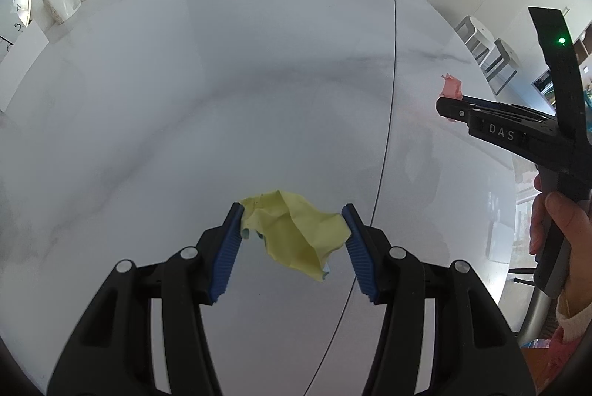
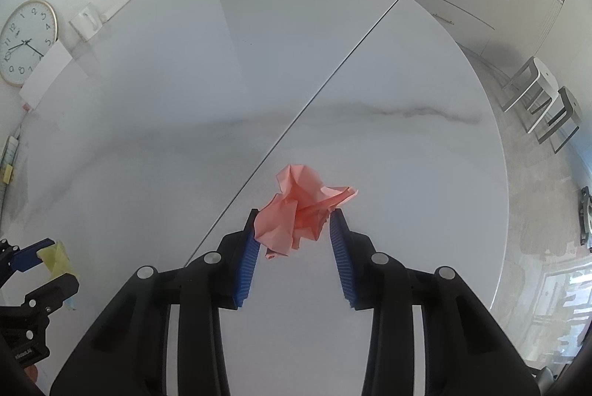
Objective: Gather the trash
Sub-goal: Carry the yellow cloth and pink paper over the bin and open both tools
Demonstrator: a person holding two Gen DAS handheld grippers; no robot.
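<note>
Here each hand-held gripper [image 1: 292, 211] pinches crumpled paper [image 1: 296, 233] above the table [image 1: 185, 81].

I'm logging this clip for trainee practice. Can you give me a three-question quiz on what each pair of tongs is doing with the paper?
1. True or false: the left tongs hold the crumpled yellow paper.
2. Which colour is the crumpled paper between the right tongs? A) blue B) pink C) white
3. Fill in: a straight ___ runs across the white marble-look round table.

Key:
1. True; both blue pads touch the yellow paper.
2. B, the crumpled pink paper.
3. Seam, where the two tabletop halves meet.
</note>
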